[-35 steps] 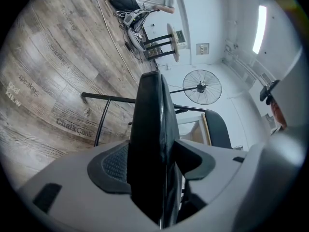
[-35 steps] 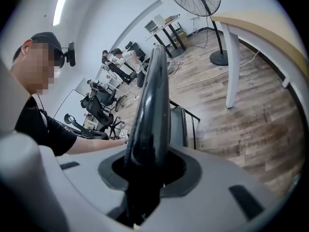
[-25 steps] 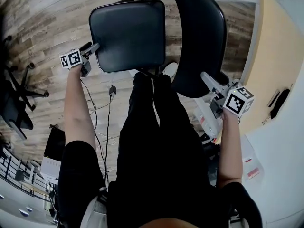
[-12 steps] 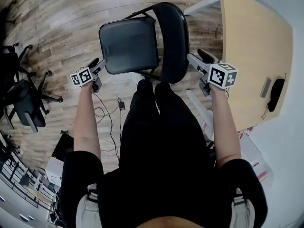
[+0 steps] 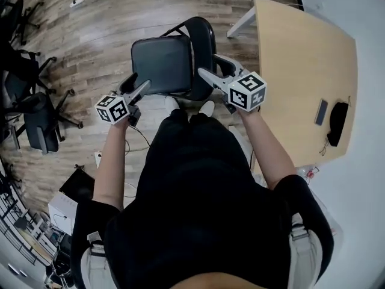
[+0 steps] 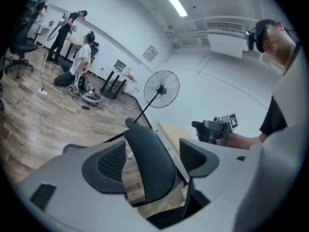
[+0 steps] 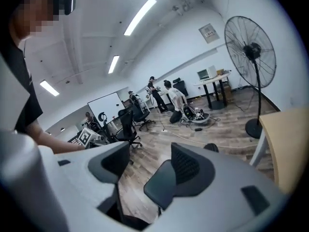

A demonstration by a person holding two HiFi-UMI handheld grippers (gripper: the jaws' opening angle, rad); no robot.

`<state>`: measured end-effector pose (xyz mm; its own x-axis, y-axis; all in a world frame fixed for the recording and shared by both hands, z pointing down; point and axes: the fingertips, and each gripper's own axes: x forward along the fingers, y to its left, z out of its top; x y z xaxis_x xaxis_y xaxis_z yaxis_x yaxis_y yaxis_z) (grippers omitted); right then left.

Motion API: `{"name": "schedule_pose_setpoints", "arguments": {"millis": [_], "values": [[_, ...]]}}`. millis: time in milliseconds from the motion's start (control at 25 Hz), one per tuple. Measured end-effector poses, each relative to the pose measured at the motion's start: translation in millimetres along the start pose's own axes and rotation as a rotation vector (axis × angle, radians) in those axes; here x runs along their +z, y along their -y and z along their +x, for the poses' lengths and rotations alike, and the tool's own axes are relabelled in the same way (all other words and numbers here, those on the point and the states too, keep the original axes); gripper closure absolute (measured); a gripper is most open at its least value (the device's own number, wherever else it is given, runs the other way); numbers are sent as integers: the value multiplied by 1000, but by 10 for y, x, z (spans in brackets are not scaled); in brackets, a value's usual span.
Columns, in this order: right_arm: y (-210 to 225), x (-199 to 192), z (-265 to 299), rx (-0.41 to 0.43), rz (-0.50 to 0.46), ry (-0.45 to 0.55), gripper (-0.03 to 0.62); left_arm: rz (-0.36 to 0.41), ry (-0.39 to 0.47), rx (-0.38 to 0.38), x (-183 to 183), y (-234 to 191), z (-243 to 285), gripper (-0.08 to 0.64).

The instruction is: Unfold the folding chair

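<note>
From the head view we see the chair standing unfolded just ahead of our left gripper and right gripper, between them. In the left gripper view our jaws stand apart and empty, with the chair's back beyond them. In the right gripper view the jaws likewise gape on nothing.

From my console I see a black short-sleeved top, black trousers and white shoes at their 12 o'clock end. The left gripper and right gripper are grey, each bearing a white marker cube printed with black squares.
</note>
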<state>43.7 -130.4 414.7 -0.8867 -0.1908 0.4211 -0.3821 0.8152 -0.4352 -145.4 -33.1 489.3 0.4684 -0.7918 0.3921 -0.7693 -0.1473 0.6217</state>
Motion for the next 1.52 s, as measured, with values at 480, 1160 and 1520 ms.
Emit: {"name": "schedule_pose_setpoints", "arguments": {"millis": [480, 1160, 1520], "values": [[-1363, 871, -428, 186, -440, 222, 349, 495, 218, -8, 1001, 1862, -420, 298], [-1701, 1021, -654, 208, -450, 323, 591, 642, 386, 72, 1109, 2392, -755, 565], [-1681, 1036, -694, 200, -460, 334, 591, 650, 382, 88, 1080, 2421, -745, 565]]}}
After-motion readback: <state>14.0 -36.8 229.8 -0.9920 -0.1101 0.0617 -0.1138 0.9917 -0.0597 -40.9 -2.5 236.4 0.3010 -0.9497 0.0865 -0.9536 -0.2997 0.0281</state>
